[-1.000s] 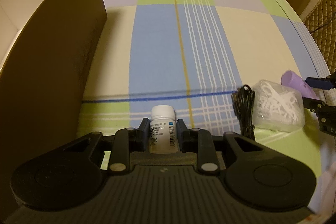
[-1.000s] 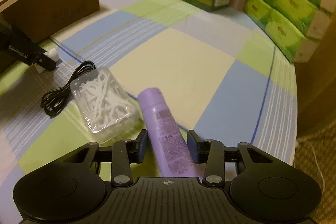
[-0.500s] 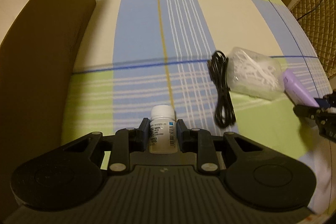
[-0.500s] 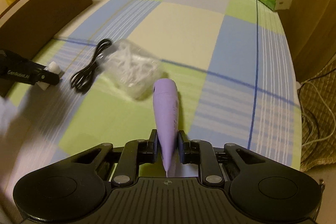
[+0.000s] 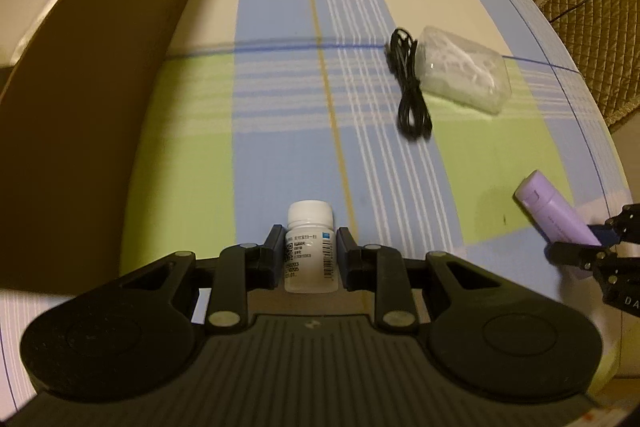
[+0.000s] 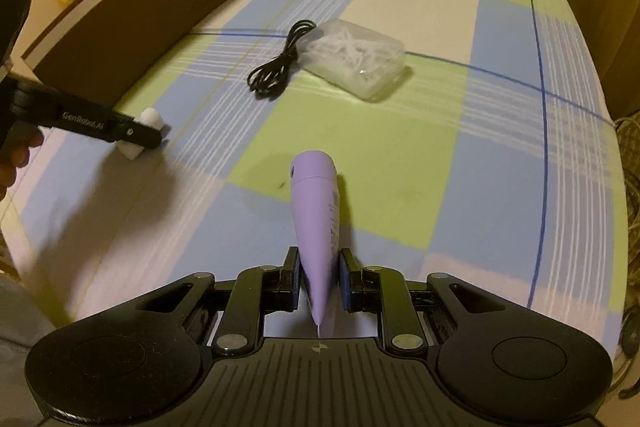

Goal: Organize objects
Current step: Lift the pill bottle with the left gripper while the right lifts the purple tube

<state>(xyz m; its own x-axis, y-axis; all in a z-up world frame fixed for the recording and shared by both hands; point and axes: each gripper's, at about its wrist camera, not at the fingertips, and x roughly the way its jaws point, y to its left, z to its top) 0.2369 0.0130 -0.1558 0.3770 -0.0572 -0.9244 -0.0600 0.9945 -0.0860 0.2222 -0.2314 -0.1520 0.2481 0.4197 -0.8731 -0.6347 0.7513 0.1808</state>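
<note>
Left tool (image 5: 307, 251) marked "GenRobot.AI" clamps barcoded bottle (image 5: 309, 247); right tool (image 6: 319, 277) grips purple tube (image 6: 318, 227).

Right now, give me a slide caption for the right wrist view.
Right claw grips a purple tube above the checked cloth.

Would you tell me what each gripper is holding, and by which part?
Left gripper: white pill bottle, by its labelled body. Right gripper: purple tube, near its flat crimped end.

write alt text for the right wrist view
The right gripper is shut on a purple tube above a plaid tablecloth. Beyond lie a black cable and clear plastic box; the left gripper holds a white bottle.
</note>
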